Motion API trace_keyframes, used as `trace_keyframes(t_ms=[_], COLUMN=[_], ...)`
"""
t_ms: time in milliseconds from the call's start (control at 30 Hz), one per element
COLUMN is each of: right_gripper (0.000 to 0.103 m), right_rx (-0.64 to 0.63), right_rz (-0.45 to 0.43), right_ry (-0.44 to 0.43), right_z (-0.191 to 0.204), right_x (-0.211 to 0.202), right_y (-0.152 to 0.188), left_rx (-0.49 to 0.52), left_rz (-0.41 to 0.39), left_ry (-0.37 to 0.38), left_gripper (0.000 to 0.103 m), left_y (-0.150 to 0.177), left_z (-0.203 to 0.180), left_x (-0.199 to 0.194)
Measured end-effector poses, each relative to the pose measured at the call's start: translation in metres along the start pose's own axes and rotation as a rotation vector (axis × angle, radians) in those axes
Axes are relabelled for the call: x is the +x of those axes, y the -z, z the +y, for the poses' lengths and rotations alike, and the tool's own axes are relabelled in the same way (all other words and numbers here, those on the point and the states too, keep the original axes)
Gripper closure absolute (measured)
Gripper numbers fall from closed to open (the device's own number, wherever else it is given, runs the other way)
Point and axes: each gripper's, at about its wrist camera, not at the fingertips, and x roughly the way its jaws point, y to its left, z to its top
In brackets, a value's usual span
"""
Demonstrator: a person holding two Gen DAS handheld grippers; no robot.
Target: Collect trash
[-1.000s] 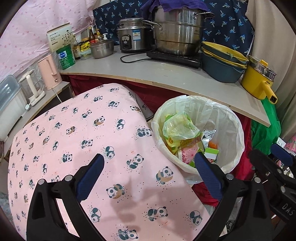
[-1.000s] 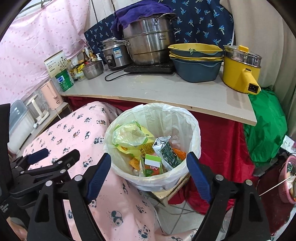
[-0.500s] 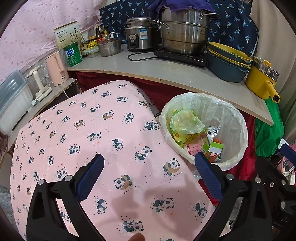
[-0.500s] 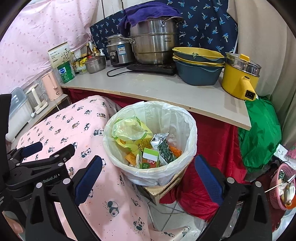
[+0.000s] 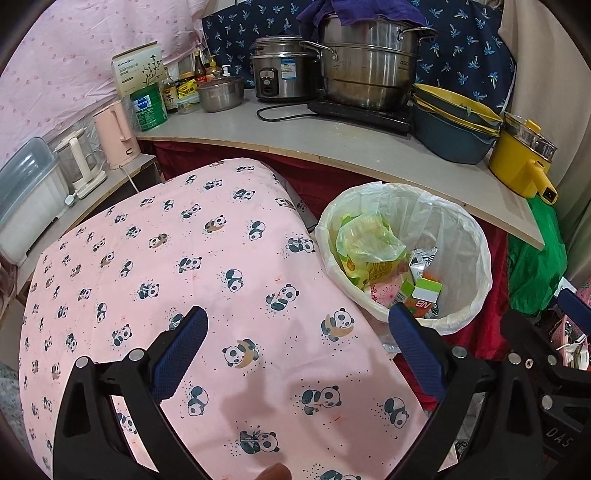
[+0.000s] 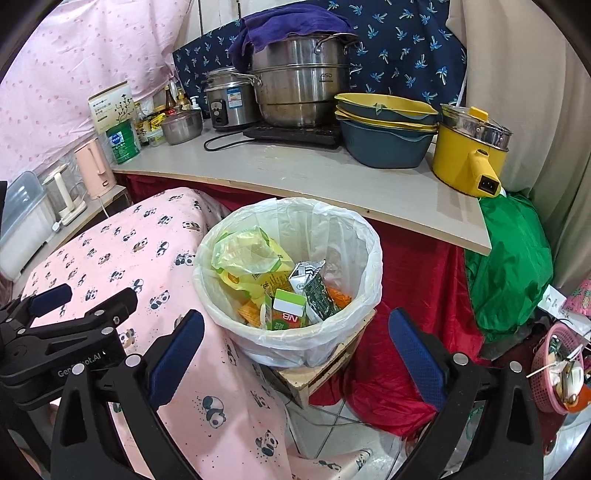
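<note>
Clearly, "NB" marks the green carton [image 6: 286,314] in the bin [image 6: 347,325].

Table cloth [image 5: 192,280]: pink, black-and-white panda print. Bin liner [image 6: 343,236]: translucent white. Inside: yellow-green plastic bag [image 6: 247,254], green/white/orange carton [image 6: 286,312], silver and dark green carton [image 6: 314,291]. Gripper pads [image 6: 177,350]: dark blue on black frames. Backdrop cloth [image 6: 402,48]: navy with light blue palm motifs. Wall cloth [image 5: 74,55]: pink, dotted. Towel [image 6: 288,26] on steel pot: purple. Bowls [image 6: 384,129]: slate blue, yellow rims. Electric pot [image 6: 469,162]: yellow. Counter skirt [image 6: 413,266]: red. Bag [image 6: 509,258] at right: green. Kettle [image 5: 116,134]: pale pink.
</note>
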Motion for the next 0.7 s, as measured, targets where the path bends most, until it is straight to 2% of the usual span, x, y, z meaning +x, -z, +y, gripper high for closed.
trace_keyframes(t_ms=[700], right_gripper=[0.006], right_rx=[0.0], right_rz=[-0.003], right_ry=[0.021], right_z=[-0.0035], right_x=[0.0014], right_y=[0.0074], left_rx=[-0.002], left_rz=[0.004], left_ry=[-0.037], left_gripper=[0.007], left_y=[0.0002], left_z=[-0.0021], left_x=[-0.0028])
